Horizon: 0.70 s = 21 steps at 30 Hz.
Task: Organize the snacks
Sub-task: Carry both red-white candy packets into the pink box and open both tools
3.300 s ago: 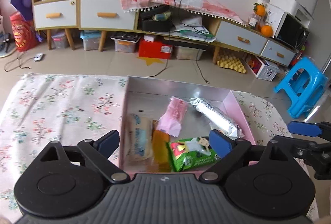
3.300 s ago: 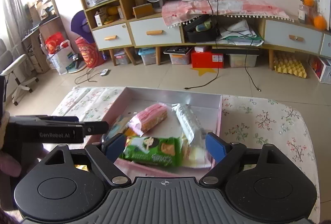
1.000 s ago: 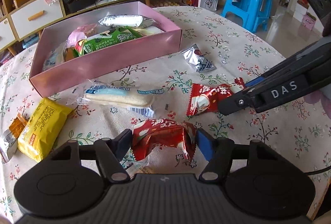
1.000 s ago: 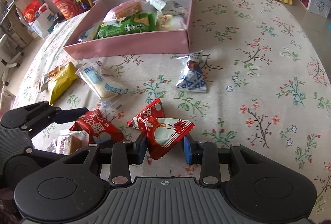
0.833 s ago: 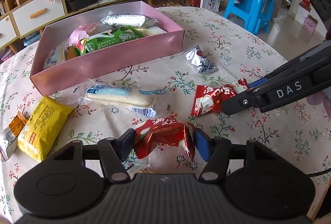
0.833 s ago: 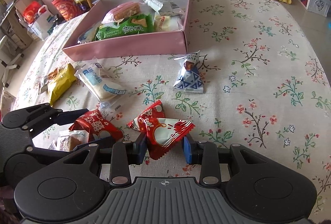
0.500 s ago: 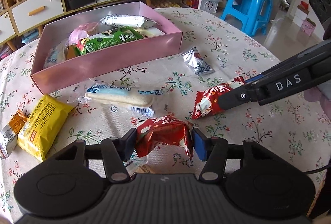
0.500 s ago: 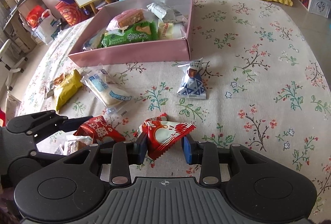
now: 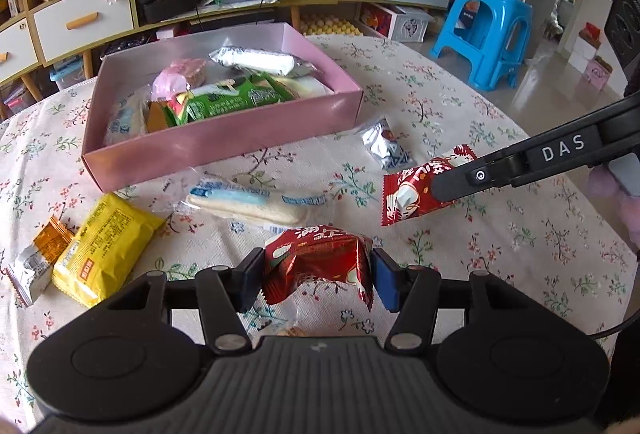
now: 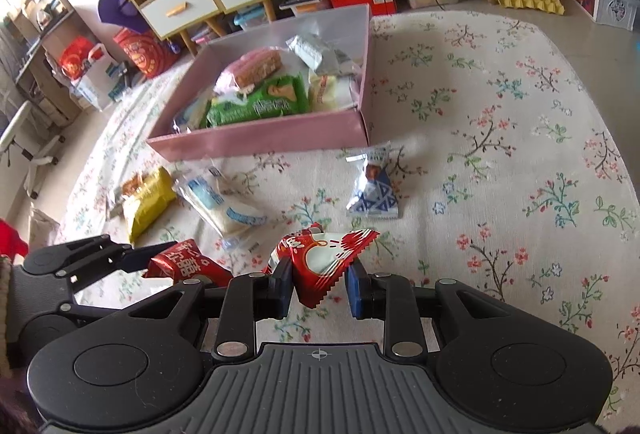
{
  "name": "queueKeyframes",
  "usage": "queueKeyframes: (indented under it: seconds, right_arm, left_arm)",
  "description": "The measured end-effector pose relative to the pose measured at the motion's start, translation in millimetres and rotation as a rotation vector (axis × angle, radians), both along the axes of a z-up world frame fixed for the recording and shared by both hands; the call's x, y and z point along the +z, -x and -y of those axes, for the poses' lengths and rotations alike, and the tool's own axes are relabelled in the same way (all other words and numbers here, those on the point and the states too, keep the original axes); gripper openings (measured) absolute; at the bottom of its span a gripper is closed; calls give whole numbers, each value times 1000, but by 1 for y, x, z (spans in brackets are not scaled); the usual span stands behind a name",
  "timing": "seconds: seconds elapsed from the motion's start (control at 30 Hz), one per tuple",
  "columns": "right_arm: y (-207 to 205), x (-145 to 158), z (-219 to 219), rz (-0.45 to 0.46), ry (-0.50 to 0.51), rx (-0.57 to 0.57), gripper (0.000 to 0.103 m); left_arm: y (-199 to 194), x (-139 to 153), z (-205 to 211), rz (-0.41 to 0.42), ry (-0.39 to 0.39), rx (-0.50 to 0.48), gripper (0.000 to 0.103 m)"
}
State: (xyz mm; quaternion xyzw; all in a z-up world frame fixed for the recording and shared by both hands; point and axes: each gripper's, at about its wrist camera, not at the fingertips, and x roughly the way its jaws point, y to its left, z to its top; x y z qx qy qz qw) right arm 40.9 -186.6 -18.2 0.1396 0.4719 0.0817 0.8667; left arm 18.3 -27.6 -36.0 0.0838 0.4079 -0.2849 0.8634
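While both tongs are angled down over floral-clothed table [image 9: 460, 105], crumpled red snack packet [image 9: 320, 262] is clamped in left tongs [image 9: 318, 280], whose jaws have just been closing onto it. Second red packet [image 10: 324, 254] is pinched in right tongs [image 10: 320, 290], jaws narrow, just drawn tighter. Pink box [image 9: 224, 149] with snacks is seen beyond. Yellow packet [image 9: 106, 246], long white packet [image 9: 252, 203], silver-blue packet [image 10: 374, 193] are left lying on cloth.

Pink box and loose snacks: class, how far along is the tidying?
Done: several packets lie in the pink box. In hand: each tool, left and right, grips a red packet. Left: yellow packet, blue-white bar, silver packet.
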Motion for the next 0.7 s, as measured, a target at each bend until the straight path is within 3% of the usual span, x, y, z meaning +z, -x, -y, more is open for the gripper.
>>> queueKeyframes:
  seconds: [0.7]
  right_arm:
    - [-46,34,4,79,-103,-89,26]
  left_arm:
    - [-47,34,-13,54,86,144,53]
